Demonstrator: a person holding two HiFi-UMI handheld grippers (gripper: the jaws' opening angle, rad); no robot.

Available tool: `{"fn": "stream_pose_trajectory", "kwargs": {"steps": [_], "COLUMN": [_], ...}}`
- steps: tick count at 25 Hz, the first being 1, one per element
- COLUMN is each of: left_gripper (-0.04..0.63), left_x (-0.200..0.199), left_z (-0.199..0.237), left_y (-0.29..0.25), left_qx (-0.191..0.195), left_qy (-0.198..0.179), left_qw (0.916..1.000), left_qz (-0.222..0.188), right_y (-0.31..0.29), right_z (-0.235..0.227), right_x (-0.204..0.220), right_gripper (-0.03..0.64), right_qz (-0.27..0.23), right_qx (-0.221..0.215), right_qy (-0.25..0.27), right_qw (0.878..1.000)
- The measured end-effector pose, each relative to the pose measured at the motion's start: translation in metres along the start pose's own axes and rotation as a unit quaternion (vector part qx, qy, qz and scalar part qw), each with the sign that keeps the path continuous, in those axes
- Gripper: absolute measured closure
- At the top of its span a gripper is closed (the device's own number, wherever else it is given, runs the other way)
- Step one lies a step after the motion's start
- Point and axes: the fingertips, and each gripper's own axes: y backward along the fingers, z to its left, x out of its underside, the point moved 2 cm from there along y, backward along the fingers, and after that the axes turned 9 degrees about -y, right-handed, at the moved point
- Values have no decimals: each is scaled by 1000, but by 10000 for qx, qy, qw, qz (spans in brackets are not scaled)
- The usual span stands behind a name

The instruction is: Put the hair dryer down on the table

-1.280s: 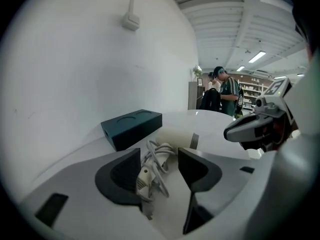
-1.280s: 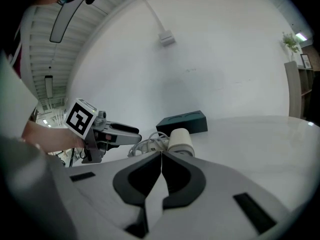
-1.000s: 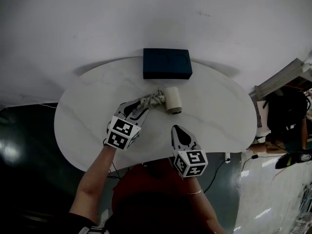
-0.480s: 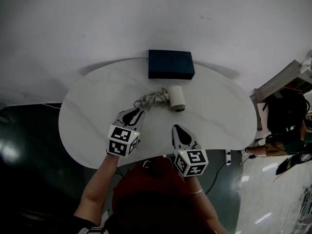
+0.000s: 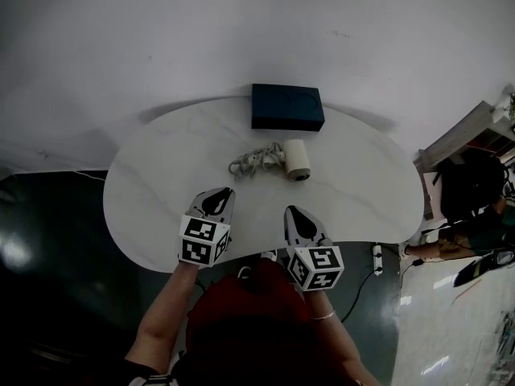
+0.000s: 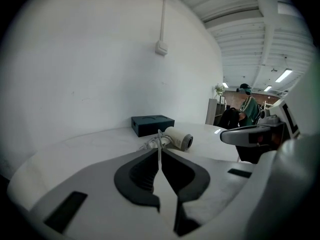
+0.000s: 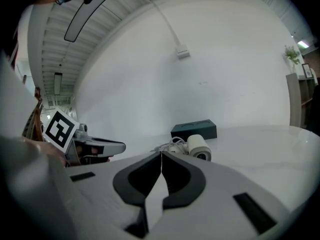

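Hair dryer [image 5: 298, 161]: lying on its side on the table [image 5: 161, 175], nearer the far edge, with its cord [image 5: 251, 164] bunching just beside it. Dark box [image 5: 287, 107]: sitting behind it at the far edge.
Left gripper [image 5: 217, 194]: hovering at the near edge, jaws having just been closing, meeting on nothing.
Right gripper [image 5: 291, 212]: hovering alongside, jaws pressing together, empty.

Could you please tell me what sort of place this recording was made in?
Probably an open-plan office or lab workspace, indoors: a white oval table stands against a plain white wall, strip lights hang from a ribbed ceiling, and a person is among furniture further back.
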Motion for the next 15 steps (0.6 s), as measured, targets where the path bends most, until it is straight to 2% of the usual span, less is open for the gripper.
{"fn": "stream_pose_trajectory", "kwargs": {"steps": [15], "left_gripper": [566], "left_x": [17], "left_z": [1], "left_y": [45], "left_qx": [-217], "left_qy": [275], "left_qw": [9992], "left_qz": [-202], "right_y": [14], "right_z": [32], "right_x": [3], "right_gripper": [601], "right_qz": [-100], "right_qx": [-70], "right_qy": [303], "right_qw": [9995]}}
